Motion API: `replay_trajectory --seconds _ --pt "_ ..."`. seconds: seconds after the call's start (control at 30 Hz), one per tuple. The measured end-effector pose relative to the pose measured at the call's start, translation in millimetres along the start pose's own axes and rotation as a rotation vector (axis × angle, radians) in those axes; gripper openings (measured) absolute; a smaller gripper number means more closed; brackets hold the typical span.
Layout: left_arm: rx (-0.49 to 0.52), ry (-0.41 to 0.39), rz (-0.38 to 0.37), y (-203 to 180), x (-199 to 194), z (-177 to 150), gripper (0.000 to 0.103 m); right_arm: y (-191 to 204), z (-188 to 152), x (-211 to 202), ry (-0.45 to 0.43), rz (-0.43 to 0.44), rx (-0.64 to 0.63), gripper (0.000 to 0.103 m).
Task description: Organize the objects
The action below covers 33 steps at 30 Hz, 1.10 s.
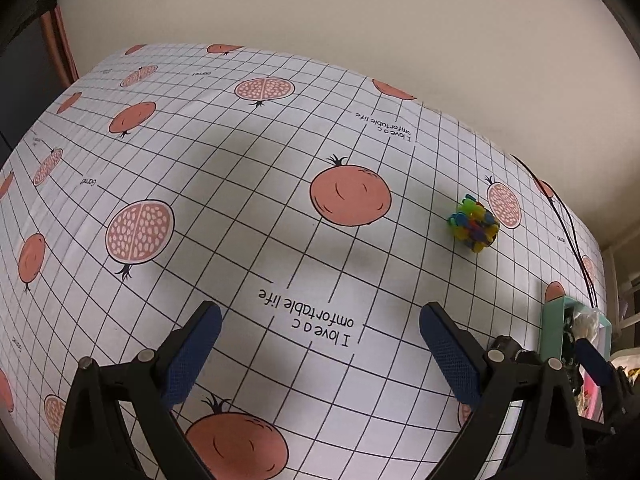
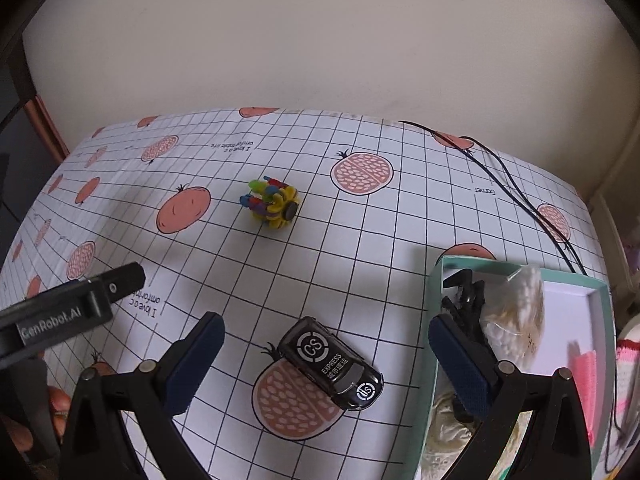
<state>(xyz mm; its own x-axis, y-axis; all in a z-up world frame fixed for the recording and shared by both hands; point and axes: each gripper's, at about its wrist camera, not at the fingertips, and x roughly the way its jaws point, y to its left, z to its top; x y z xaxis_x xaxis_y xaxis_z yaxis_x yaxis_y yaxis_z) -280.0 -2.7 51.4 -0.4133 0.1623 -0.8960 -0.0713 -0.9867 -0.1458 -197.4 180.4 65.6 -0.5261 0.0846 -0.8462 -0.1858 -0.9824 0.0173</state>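
Note:
A black toy car with white "CS" and "EXPRESS" markings lies on the tablecloth between the open fingers of my right gripper, untouched. A multicoloured plastic clip toy sits farther back near the middle; the left wrist view shows the clip toy at the right. A teal box at the right holds black clips and a bag of white swabs; the box appears at the right edge. My left gripper is open over bare cloth, and its body shows at the left.
A white grid tablecloth with pomegranate prints covers the table. A thin black cable runs along the back right toward the box. A beige wall stands behind the table. Pink items lie at the right edge.

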Motion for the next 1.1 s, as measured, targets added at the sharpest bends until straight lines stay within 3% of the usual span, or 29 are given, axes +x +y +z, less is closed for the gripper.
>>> replay_trajectory --seconds 0.4,0.67,1.1 --pt "0.071 -0.012 -0.065 -29 10 20 0.099 1 -6 14 0.038 0.053 -0.027 0.103" --pt "0.208 -0.010 -0.113 -74 27 39 0.099 1 -6 23 0.076 0.047 -0.043 0.103" --pt "0.295 0.006 -0.126 -112 57 44 0.093 0 -10 36 0.113 0.051 -0.055 0.085"
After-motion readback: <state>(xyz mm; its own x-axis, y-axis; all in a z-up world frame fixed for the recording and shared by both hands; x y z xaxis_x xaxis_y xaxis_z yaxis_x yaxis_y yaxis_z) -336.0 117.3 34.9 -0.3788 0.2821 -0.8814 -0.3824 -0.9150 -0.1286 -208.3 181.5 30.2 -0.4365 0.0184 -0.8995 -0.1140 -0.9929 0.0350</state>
